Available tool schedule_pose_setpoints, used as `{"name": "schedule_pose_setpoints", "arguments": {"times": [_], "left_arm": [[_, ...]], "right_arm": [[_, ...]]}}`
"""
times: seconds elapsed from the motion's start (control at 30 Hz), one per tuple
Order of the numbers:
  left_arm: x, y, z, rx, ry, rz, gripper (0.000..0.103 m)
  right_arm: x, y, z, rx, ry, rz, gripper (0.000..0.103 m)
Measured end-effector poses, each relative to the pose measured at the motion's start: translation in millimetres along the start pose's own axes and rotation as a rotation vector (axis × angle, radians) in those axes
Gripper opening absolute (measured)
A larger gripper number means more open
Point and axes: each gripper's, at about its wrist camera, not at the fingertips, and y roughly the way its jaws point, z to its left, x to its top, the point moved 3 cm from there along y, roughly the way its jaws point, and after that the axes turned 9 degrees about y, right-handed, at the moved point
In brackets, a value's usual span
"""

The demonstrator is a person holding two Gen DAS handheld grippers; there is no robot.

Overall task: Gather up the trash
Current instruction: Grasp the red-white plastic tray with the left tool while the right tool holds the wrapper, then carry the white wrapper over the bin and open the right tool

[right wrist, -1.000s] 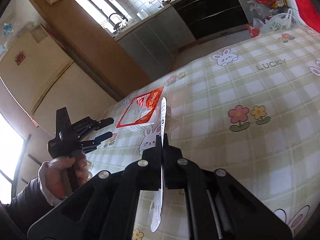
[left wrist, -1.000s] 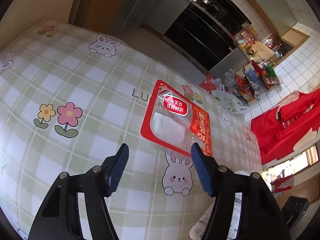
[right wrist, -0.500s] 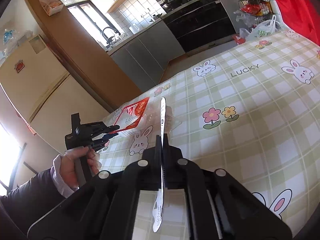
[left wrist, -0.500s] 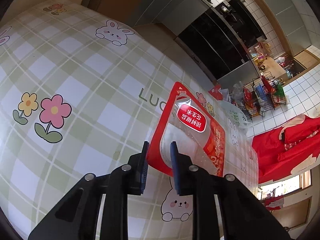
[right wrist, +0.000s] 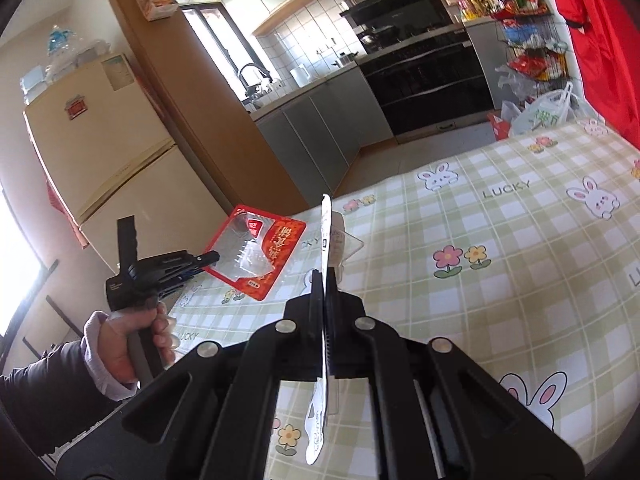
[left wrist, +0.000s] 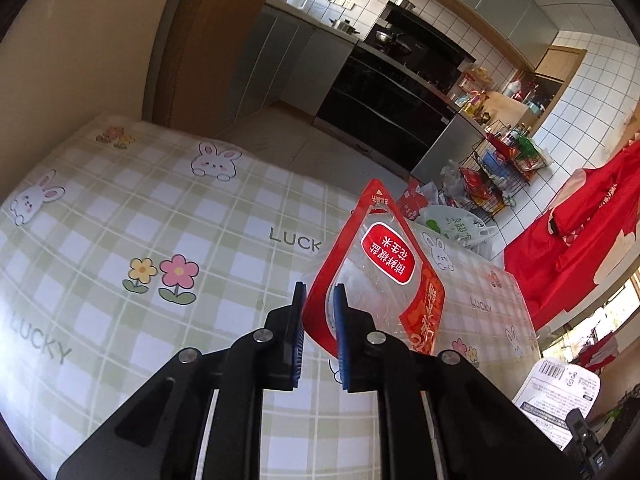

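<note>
Left wrist view first: we hold the red snack bag [left wrist: 394,280] by its red-bordered lower corner, pinched between the blue pads [left wrist: 339,320] of our left gripper [left wrist: 319,312], whose jaws have just been closing down to a narrow gap with the bag's edge between them. The bag is lifted clear of the checked tablecloth [left wrist: 120,216] and tilts up and away from us; through its clear window we see no contents (it looks flat and empty, though glare hides part of it). From the right wrist view the same bag [right wrist: 256,248] hangs off the left gripper [right wrist: 208,258], with our left hand [right wrist: 128,340] wrapped round the handle above the table's near corner. Our right gripper [right wrist: 324,300] has its jaws pressed fully together on a thin white printed wrapper [right wrist: 326,248], seen edge-on, standing up above the fingertips and trailing down below them. That wrapper's printed face shows at the lower right of the left wrist view [left wrist: 560,388]. Beyond the table's far edge a white plastic bag [right wrist: 544,112] sits on the floor, and next to it a black wire rack [right wrist: 528,52] holds colourful packets on its shelves.
</note>
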Motion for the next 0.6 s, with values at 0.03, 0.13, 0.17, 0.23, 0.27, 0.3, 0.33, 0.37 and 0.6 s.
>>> {"name": "schedule_pose_setpoints", "arguments": {"times": [0.03, 0.13, 0.17, 0.23, 0.27, 0.3, 0.33, 0.37, 0.6], "left_arm": [[0.1, -14.0, -2.4, 0.004, 0.018, -0.018, 0.013], [-1.6, -51.5, -7.9, 0.023, 0.053, -0.051, 0.013], [-2.5, -63.0, -9.1, 0.027, 0.057, -0.059, 0.013], [-6.2, -89.4, -11.6, 0.037, 0.077, -0.081, 0.013], [-7.8, -101.9, -13.3, 0.043, 0.094, -0.093, 0.014], [-9.7, -114.9, -17.0, 0.051, 0.117, -0.106, 0.014], [-12.2, -129.6, -20.9, 0.058, 0.141, -0.124, 0.014], [-14.7, -142.1, -25.8, 0.06, 0.163, -0.137, 0.014], [-35.1, -235.1, -51.0, 0.042, 0.233, -0.256, 0.014]], "right_arm": [[0.3, -4.7, 5.6, 0.004, -0.011, -0.005, 0.005], [1.7, -19.5, 21.3, 0.011, -0.044, -0.024, 0.005], [2.2, -25.6, 26.7, 0.015, -0.052, -0.03, 0.005], [2.8, -35.9, 34.8, 0.018, -0.063, -0.042, 0.005], [3.1, -42.9, 39.8, 0.022, -0.073, -0.051, 0.005], [3.4, -48.0, 43.5, 0.023, -0.08, -0.057, 0.005], [3.1, -53.6, 47.2, 0.026, -0.088, -0.064, 0.005], [3.1, -59.3, 50.6, 0.028, -0.094, -0.068, 0.005], [-2.9, -103.0, 79.4, 0.051, -0.152, -0.101, 0.005]]}}
